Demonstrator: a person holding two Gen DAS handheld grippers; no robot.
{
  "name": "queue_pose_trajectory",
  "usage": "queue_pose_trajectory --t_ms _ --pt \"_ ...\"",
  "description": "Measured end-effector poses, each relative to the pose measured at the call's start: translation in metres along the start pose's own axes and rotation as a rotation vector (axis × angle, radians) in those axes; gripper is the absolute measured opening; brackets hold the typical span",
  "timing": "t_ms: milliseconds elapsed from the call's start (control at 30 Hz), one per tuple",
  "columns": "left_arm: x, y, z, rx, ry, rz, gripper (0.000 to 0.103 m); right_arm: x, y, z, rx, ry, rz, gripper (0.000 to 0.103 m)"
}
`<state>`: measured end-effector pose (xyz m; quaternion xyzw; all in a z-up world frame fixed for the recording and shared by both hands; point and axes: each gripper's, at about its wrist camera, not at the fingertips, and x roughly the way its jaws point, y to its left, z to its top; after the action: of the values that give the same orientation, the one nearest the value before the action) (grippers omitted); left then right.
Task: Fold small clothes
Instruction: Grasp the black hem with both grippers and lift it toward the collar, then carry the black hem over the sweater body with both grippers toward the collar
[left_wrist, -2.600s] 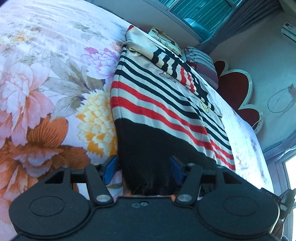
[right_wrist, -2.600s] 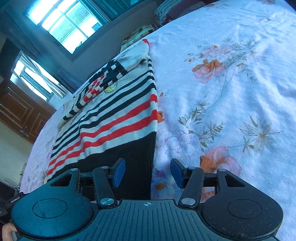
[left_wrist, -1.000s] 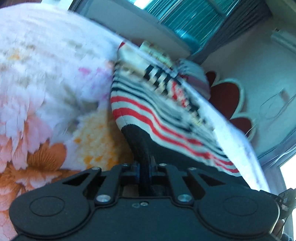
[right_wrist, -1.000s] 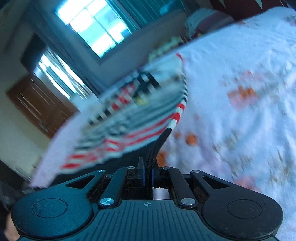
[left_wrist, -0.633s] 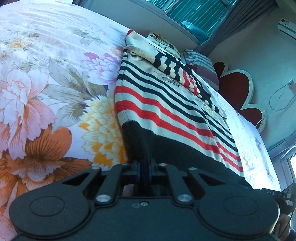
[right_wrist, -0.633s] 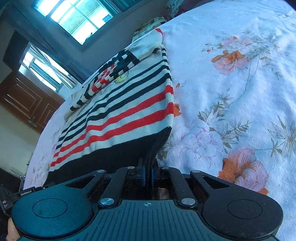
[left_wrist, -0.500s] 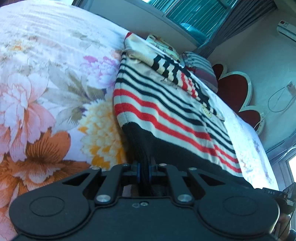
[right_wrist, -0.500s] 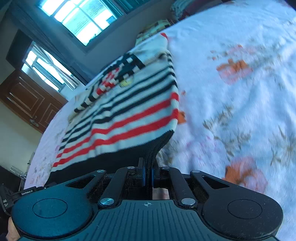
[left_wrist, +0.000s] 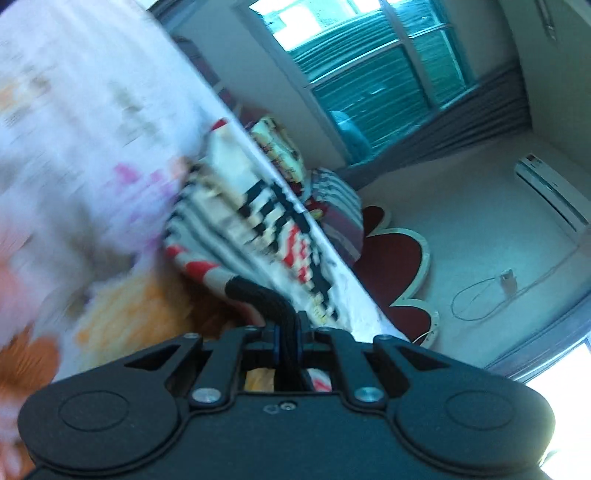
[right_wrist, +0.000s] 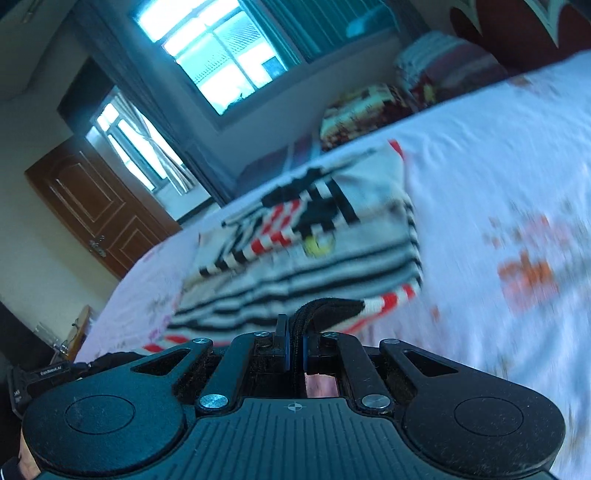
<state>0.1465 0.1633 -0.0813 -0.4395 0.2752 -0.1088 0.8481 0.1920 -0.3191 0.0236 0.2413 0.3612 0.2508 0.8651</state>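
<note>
A small knitted sweater (left_wrist: 236, 229) with black, white and red stripes and a black hem lies on a flowered bedsheet (left_wrist: 74, 155). My left gripper (left_wrist: 288, 332) is shut on one corner of the black hem, which is lifted off the bed and curls over toward the rest of the garment. In the right wrist view the same sweater (right_wrist: 314, 236) shows its striped body and folded sleeves. My right gripper (right_wrist: 294, 341) is shut on the other hem corner, also raised. Both views are blurred by motion.
The bedsheet (right_wrist: 517, 206) spreads wide to the right of the sweater. Patterned pillows (right_wrist: 369, 110) and a red flower-shaped headboard (left_wrist: 399, 273) stand beyond the garment. A window (right_wrist: 221, 48) and a wooden door (right_wrist: 96, 206) are on the far walls. My left-hand tool (right_wrist: 40, 376) shows at the lower left.
Both grippers have risen with the black hem held, pulling the sweater's lower edge up off the bed and toward the collar end. The views tilted up toward the windows.
</note>
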Motion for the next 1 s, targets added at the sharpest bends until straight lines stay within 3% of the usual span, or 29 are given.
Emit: queue_pose_trajectory --t_ms 133,300,467,700,1000 --pt "0.03 -0.018 0.037 0.026 -0.023 0.04 0.007 0.02 0.0 0.041 0.015 -0.026 -0.03 0.005" --pt "0.073 -0.03 0.081 0.07 -0.022 0.08 0.007 0.057 -0.019 0.096 0.116 -0.058 0.001 0.005" --pt "0.124 -0.025 0.114 0.078 0.003 0.122 0.007 0.11 -0.039 0.14 0.15 -0.036 -0.001 0.005" --pt "0.2 -0.001 0.147 0.094 0.095 0.211 0.007 0.193 -0.088 0.169 0.234 0.045 -0.018 0.005" --pt "0.263 0.015 0.187 0.13 0.119 0.245 0.007 0.256 -0.124 0.196 0.264 0.073 -0.011 0.005"
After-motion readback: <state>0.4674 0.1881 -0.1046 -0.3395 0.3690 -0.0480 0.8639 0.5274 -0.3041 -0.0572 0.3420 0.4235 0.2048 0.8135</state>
